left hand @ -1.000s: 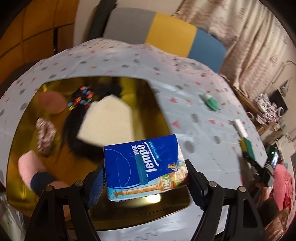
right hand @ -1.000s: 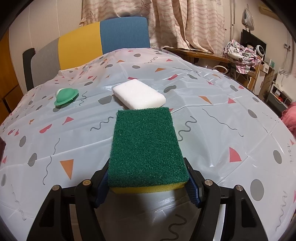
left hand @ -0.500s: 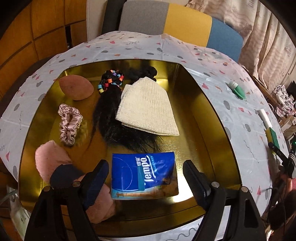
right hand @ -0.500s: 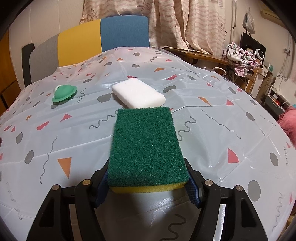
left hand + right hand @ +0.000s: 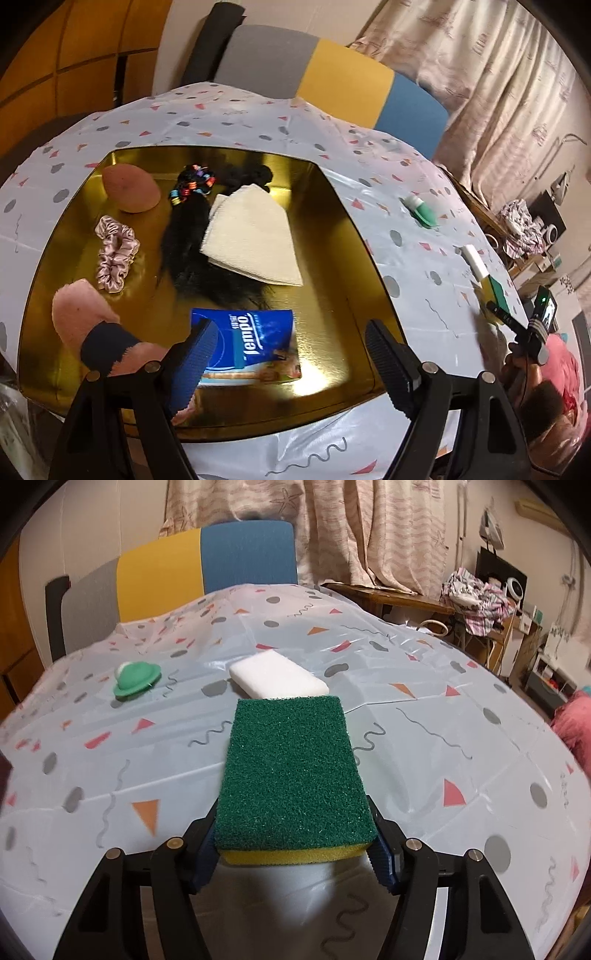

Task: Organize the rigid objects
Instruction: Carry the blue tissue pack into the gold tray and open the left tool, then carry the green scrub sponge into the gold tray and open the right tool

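Note:
In the left wrist view my left gripper (image 5: 291, 350) is open and empty above the near part of a gold tray (image 5: 332, 229). A blue Tempo tissue pack (image 5: 247, 343) lies flat in the tray just beyond and below the fingers. In the right wrist view my right gripper (image 5: 295, 842) is shut on a green-and-yellow scouring sponge (image 5: 291, 775), held over the table. A white sponge (image 5: 277, 679) lies just past it, and a green cap-shaped object (image 5: 135, 681) lies at the left.
The tray also holds a cream cloth (image 5: 255, 236), a black hairpiece (image 5: 188, 243), a pink scrunchie (image 5: 114, 254), a colourful hair tie (image 5: 192, 184), a brown pad (image 5: 129, 188) and a pink slipper (image 5: 85, 325). A chair (image 5: 207, 554) stands behind the table.
My left gripper opened and let the tissue pack go into the tray, then drew back a little. The right gripper still holds the sponge in about the same place.

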Demonstrator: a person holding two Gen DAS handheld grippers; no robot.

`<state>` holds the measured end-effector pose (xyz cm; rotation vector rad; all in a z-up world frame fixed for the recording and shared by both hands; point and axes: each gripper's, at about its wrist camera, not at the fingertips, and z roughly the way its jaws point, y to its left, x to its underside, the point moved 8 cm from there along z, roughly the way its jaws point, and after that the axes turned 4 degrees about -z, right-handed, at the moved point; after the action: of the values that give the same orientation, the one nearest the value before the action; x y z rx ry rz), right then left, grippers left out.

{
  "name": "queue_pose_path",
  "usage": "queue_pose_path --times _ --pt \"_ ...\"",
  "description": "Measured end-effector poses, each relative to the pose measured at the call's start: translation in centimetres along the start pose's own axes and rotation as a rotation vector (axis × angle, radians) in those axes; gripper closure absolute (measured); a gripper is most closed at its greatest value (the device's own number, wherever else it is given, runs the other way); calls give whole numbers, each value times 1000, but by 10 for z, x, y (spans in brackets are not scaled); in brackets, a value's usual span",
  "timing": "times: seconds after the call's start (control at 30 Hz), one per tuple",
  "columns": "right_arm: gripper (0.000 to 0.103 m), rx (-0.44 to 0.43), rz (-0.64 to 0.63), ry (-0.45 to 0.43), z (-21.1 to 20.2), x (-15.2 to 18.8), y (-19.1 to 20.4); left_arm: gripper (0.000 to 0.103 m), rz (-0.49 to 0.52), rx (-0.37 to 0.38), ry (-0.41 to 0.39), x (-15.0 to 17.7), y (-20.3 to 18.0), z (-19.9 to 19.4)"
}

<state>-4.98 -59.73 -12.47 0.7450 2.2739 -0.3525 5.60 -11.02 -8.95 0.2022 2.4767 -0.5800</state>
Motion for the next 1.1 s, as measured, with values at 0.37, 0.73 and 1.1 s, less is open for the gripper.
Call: queue_pose_path --times 0.37,0.73,1.1 --pt "35 -218 0 29 -47 16 80 19 27 25 -18 1 -6 -3" --pt "35 -541 -244 -4 -135 26 259 19 -33 5 -57 -2 26 -19" --pt "35 -680 -383 46 -175 64 366 19 -136 -48 -115 -10 74 -39"
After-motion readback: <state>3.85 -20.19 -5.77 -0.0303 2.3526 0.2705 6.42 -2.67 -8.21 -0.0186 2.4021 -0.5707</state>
